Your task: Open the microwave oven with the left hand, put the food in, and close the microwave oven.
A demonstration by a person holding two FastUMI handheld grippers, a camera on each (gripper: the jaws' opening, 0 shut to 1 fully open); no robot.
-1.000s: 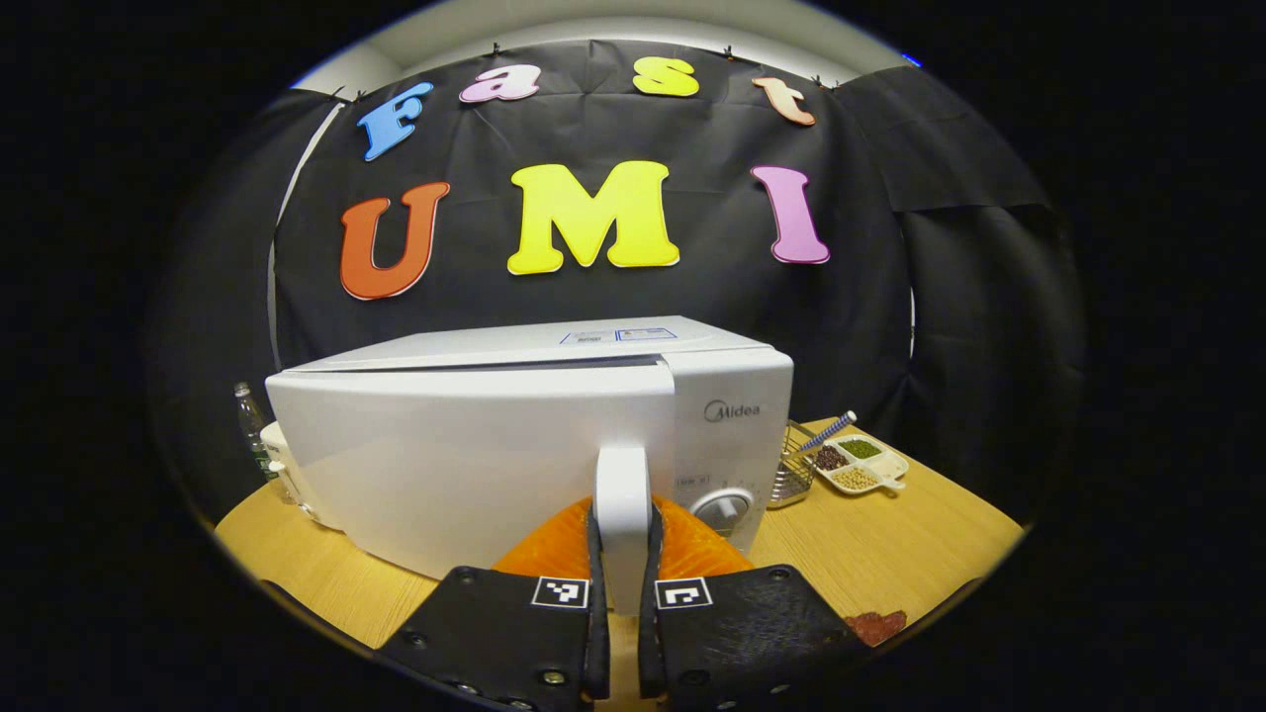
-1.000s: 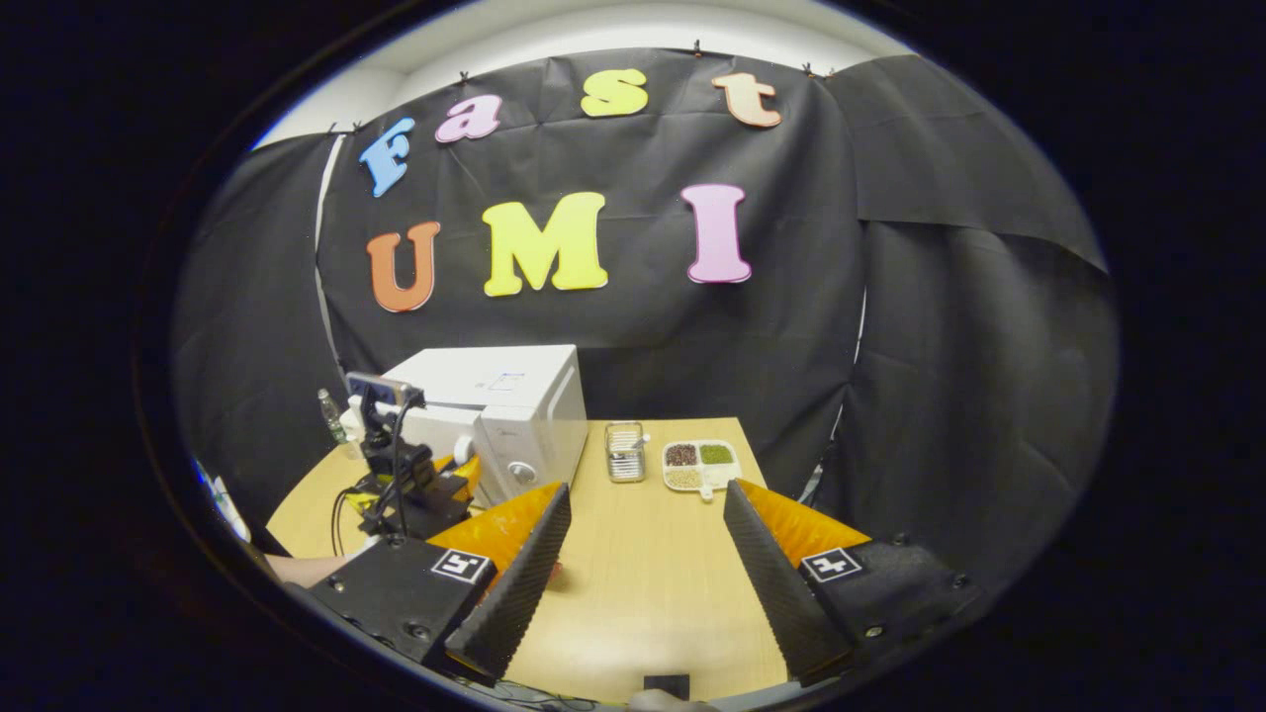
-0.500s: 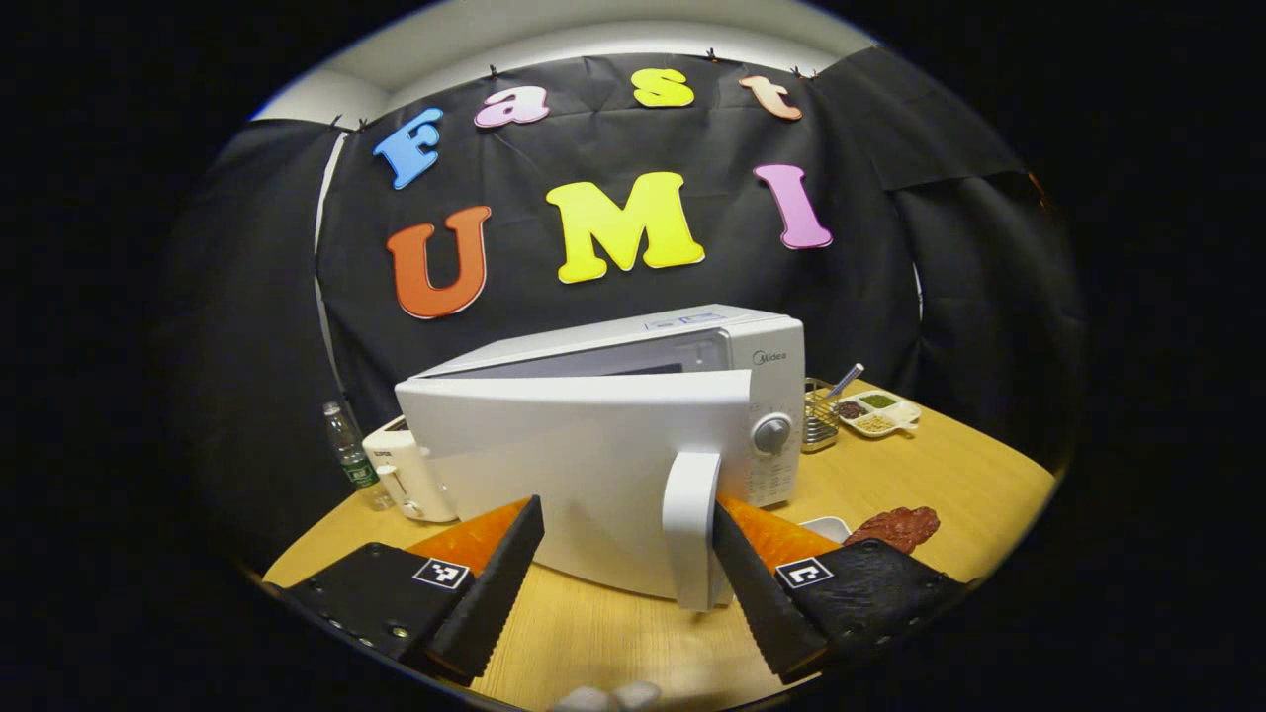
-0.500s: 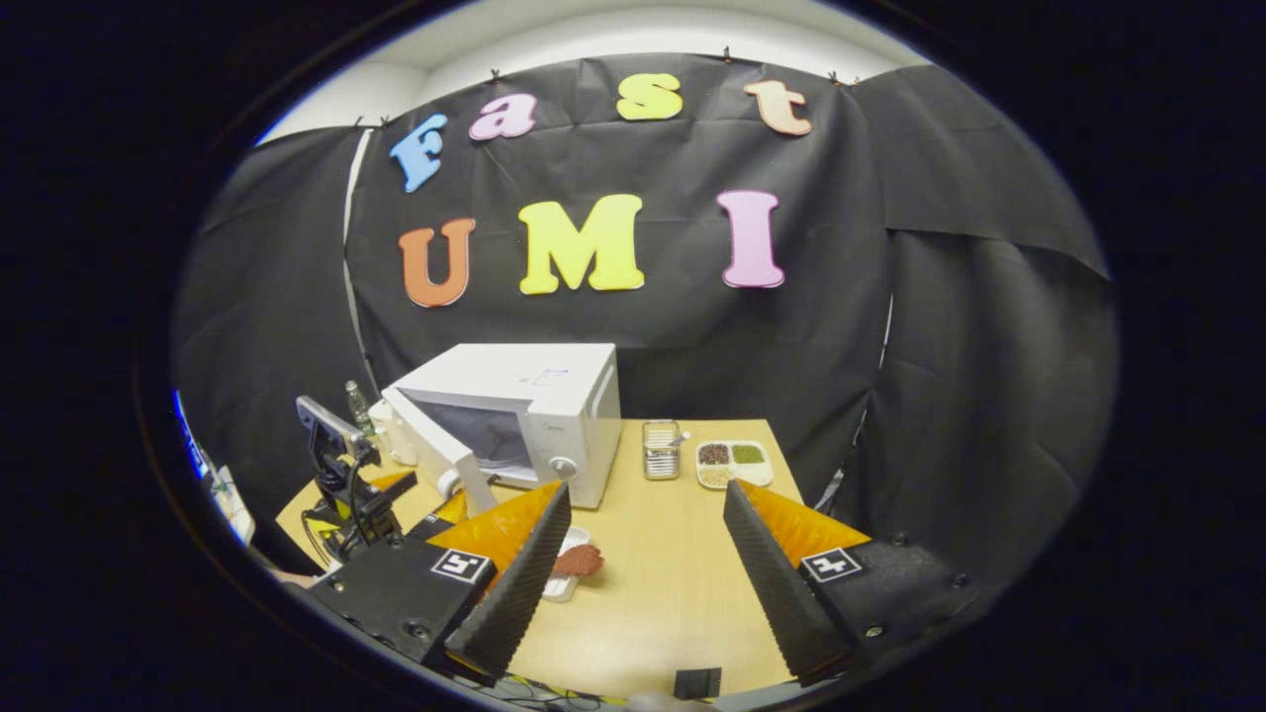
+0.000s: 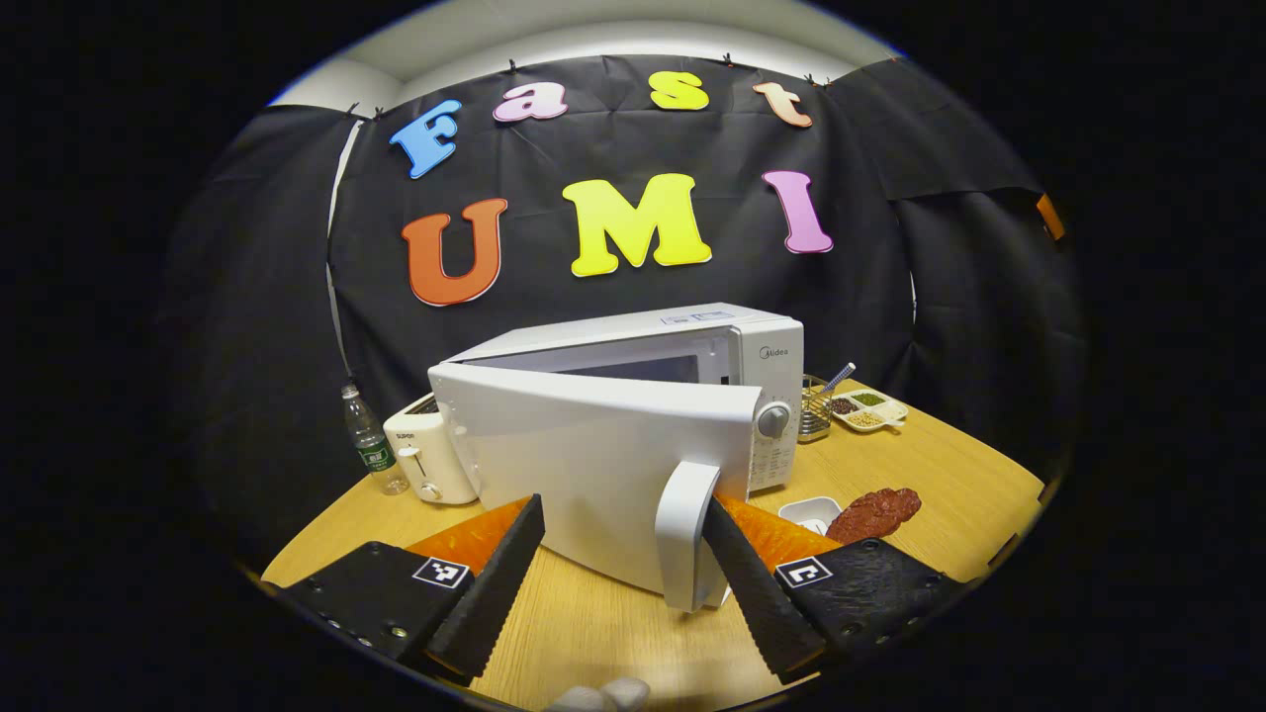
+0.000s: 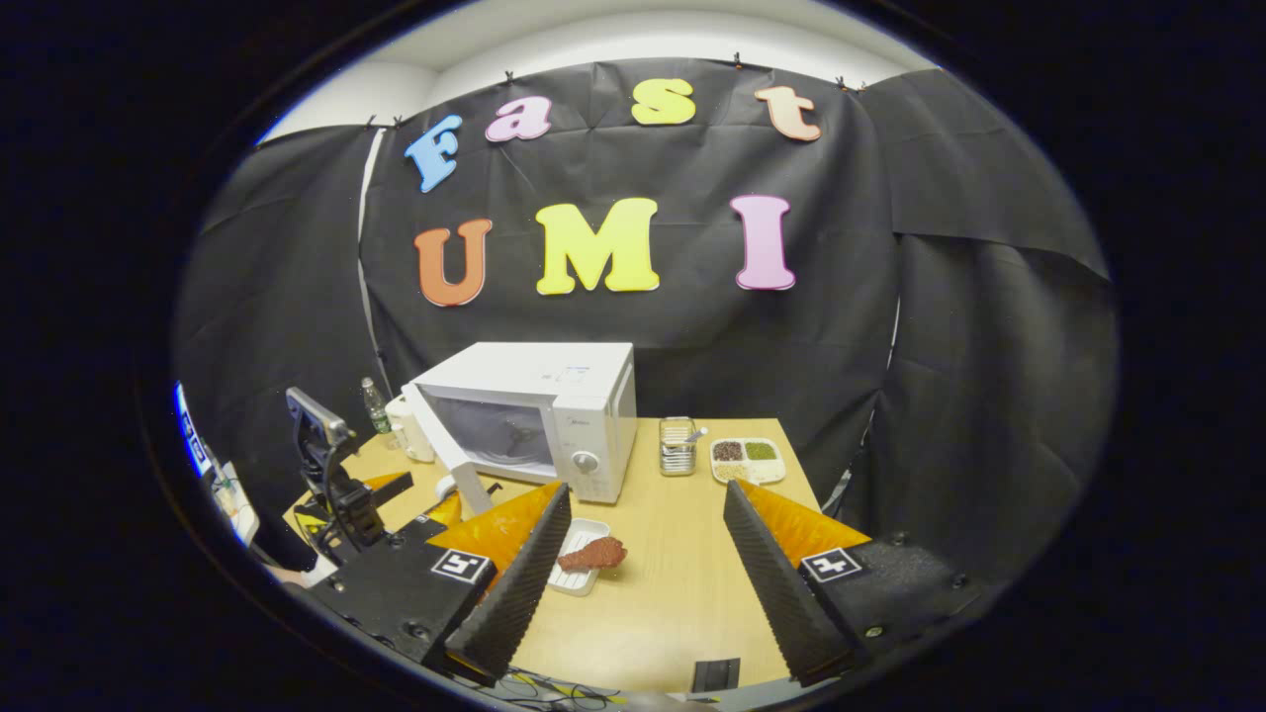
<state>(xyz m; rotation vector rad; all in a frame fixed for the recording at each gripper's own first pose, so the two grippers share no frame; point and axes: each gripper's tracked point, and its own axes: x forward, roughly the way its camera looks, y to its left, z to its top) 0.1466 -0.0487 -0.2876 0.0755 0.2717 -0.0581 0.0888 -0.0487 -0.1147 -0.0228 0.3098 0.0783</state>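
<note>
Microwave door (image 5: 593, 465): ajar, handle (image 5: 682, 534) between the spread left tongs (image 5: 625, 578), ungripped.
Right tongs (image 6: 643, 574): wide apart, holding nothing.
Food (image 6: 591, 554): on bench (image 6: 673, 593), touching white dish (image 6: 577, 574).

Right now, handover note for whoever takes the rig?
Left tool: open, handle between its fingers, not clamped.
Right tool: open, empty, above the table.
Microwave door partly open.
Food lies on a white dish in front of the microwave.
Done: door opened.
Left: swing the door wider if needed, put food in, close.
</note>
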